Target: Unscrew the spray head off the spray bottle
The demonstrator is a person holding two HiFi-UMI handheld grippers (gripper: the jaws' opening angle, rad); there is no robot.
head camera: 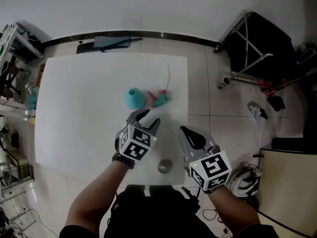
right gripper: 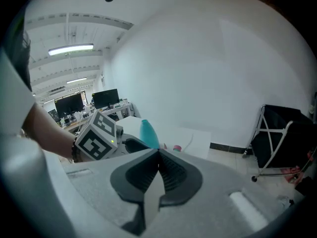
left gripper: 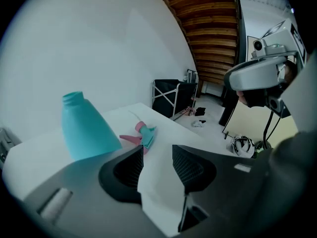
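A teal spray bottle (head camera: pixel 133 98) stands upright on the white table (head camera: pixel 74 108), its neck bare. The pink and teal spray head (head camera: pixel 159 98) lies on its side just right of it, its thin tube (head camera: pixel 168 78) running away across the table. My left gripper (head camera: pixel 148 117) is just in front of the bottle, open, with nothing between its jaws. In the left gripper view the bottle (left gripper: pixel 86 128) and the spray head (left gripper: pixel 141 135) lie beyond the left gripper (left gripper: pixel 157 157). My right gripper (head camera: pixel 182 129) hovers at the table's right front edge, shut and empty; in its own view the right gripper (right gripper: pixel 158 155) points towards the bottle (right gripper: pixel 148 133).
A small round metal object (head camera: pixel 165 166) sits on the table near its front edge. A black folding cart (head camera: pixel 257 43) stands on the floor at the upper right, and a white helmet (head camera: pixel 245 180) lies at the lower right. Cluttered shelves (head camera: pixel 15 58) line the left side.
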